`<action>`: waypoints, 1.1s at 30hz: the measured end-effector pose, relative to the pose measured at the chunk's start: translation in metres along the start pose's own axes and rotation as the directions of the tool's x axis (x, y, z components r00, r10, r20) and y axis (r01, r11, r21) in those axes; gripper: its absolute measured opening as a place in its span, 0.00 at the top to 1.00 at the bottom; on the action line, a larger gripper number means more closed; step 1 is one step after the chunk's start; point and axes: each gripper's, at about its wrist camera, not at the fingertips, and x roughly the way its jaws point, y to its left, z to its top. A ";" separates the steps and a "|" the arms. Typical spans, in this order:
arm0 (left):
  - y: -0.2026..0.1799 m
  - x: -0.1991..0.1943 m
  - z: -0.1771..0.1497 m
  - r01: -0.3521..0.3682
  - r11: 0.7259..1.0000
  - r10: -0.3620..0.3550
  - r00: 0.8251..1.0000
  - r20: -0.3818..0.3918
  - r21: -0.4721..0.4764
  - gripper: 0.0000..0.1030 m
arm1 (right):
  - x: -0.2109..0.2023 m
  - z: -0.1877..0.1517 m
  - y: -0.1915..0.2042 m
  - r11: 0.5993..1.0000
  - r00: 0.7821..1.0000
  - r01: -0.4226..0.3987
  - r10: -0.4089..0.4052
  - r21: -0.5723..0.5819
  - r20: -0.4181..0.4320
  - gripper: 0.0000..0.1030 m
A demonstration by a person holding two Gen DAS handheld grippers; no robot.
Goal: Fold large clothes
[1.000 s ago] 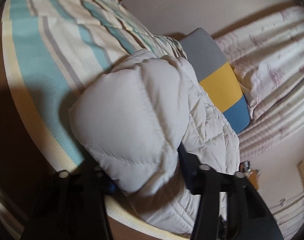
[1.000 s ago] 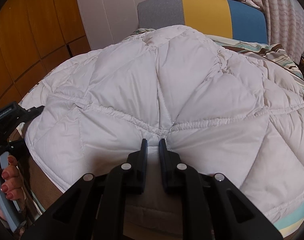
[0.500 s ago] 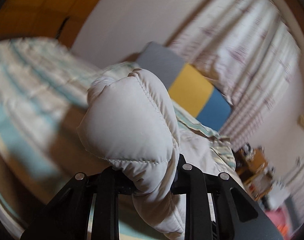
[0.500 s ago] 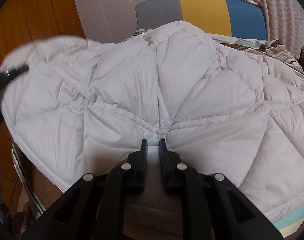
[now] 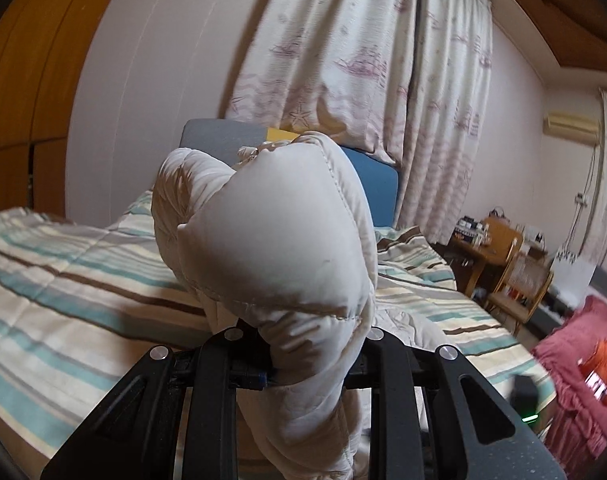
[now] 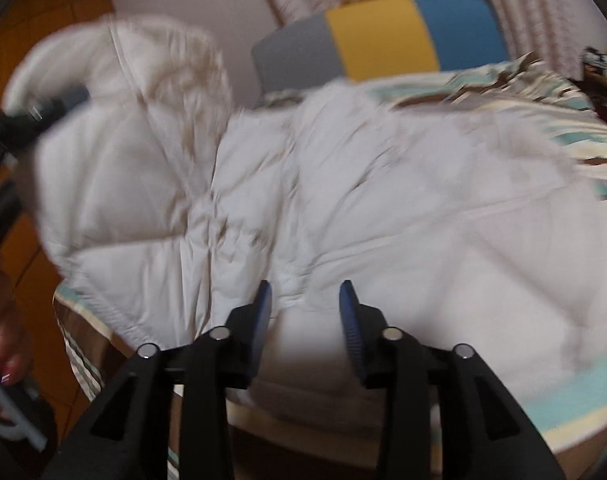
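A white quilted down jacket (image 6: 383, 208) lies spread on the striped bed. My left gripper (image 5: 303, 364) is shut on one puffy corner of the jacket (image 5: 275, 240) and holds it lifted high above the bed; it shows at the left of the right wrist view (image 6: 51, 108). My right gripper (image 6: 305, 312) is open at the jacket's near edge, its blue-padded fingers apart with a gathered seam between them, gripping nothing.
The bed has a teal, cream and brown striped cover (image 5: 63, 280). A grey, yellow and blue cushion (image 6: 383, 36) stands at its head before patterned curtains (image 5: 363, 60). A wooden wardrobe (image 5: 19, 80) is left, a small wooden chair (image 5: 511, 276) and red fabric (image 5: 583, 360) right.
My left gripper lifted the jacket corner up off the bed and swung it over. My right gripper opened and let go of the jacket's near edge.
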 end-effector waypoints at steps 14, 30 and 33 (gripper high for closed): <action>-0.060 0.016 -0.005 -0.003 0.977 0.009 1.000 -0.027 0.214 0.77 | -0.115 0.003 -0.121 0.834 0.857 0.487 -0.513 0.259 0.041 0.29; -0.147 0.063 -0.049 0.119 0.908 -0.064 0.987 -0.149 0.401 0.77 | -0.139 -0.009 -0.172 0.741 0.808 0.566 -0.585 0.362 -0.066 0.28; -0.159 0.074 -0.064 0.153 0.893 -0.075 0.978 -0.195 0.423 0.76 | -0.143 -0.009 -0.177 0.726 0.797 0.579 -0.599 0.371 -0.073 0.27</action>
